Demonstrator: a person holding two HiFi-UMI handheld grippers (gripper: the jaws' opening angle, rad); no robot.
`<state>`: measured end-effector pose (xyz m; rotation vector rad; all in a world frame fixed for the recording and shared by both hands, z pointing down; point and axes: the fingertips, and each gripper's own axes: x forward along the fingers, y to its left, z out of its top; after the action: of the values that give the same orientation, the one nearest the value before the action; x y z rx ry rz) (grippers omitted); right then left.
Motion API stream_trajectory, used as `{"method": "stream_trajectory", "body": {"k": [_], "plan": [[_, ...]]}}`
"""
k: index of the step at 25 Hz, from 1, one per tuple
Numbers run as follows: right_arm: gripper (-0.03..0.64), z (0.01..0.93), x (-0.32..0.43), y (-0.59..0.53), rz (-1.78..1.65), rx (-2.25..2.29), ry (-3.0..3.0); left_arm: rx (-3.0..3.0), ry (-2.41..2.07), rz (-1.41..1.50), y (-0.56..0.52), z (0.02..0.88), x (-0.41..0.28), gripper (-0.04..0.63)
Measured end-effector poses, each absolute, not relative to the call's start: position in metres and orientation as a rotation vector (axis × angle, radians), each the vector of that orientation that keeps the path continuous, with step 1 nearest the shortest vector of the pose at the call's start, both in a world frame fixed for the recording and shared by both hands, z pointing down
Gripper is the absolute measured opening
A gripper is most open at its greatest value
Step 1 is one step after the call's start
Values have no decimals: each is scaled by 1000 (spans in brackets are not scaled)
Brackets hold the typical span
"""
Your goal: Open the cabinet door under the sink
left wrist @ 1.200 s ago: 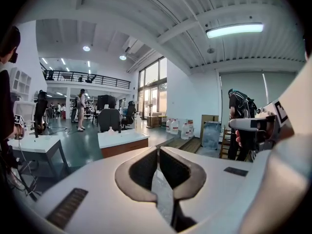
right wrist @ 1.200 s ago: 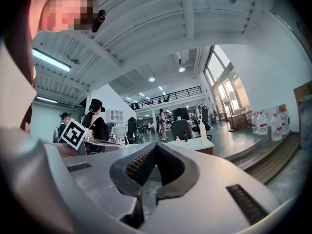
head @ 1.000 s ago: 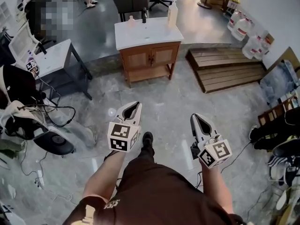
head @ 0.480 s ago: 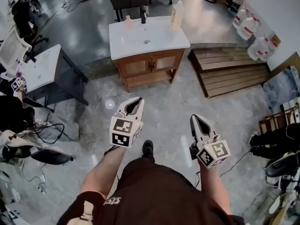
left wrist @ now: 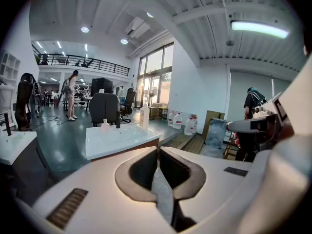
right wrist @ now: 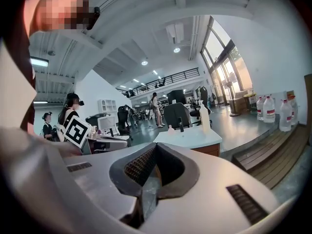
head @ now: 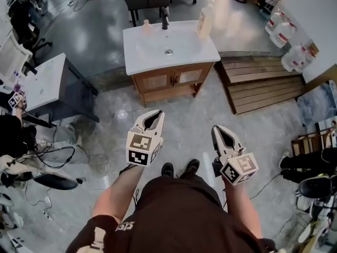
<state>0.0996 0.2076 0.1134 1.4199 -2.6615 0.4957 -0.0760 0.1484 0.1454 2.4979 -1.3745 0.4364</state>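
I am on an open stretch of grey floor point(head: 189, 115), facing the sink cabinet point(head: 171, 51), which stands well ahead of me with a wooden pallet point(head: 263, 83) just to its right and a grey table point(head: 47, 83) to its left. The white basin top carries a faucet point(head: 165, 17) and a tall bottle point(head: 206, 12) along its back edge.

Under that top are the two doors point(head: 158, 81), both shut, brown wooden frames with paler inset panels, and an open shelf below them. I judge them light and stiff: they should swing easily on hinges at the outer edges, with perhaps a small catch to overcome. Pulled from anywhere but the free edge, a door would bind.

The place to take hold is the pair of small dark knobs point(head: 172, 79) at the centre seam, where the doors meet. They look tiny and probably smooth, so a pinch could slip; I would seat the pads fully behind one knob and pull straight out.

The left gripper point(head: 153, 115) and the right gripper point(head: 217, 129) are held out in front of me, well short of the cabinet. Both have their jaws pressed together with nothing between them, so one must spread before any grasp.
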Motion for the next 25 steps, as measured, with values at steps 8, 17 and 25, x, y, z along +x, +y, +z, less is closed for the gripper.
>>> {"method": "stream_trajectory", "body": {"k": [8, 17, 25], "plan": [[12, 105, 83, 144, 496, 1378, -2737, 2469, -1421, 460, 113, 154, -71, 29], [12, 128, 119, 32, 543, 1217, -2815, 2340, -1583, 485, 26, 164, -48, 29], [13, 153, 179, -75, 587, 1053, -2803, 2185, -1714, 510, -66, 178, 2, 28]]}}
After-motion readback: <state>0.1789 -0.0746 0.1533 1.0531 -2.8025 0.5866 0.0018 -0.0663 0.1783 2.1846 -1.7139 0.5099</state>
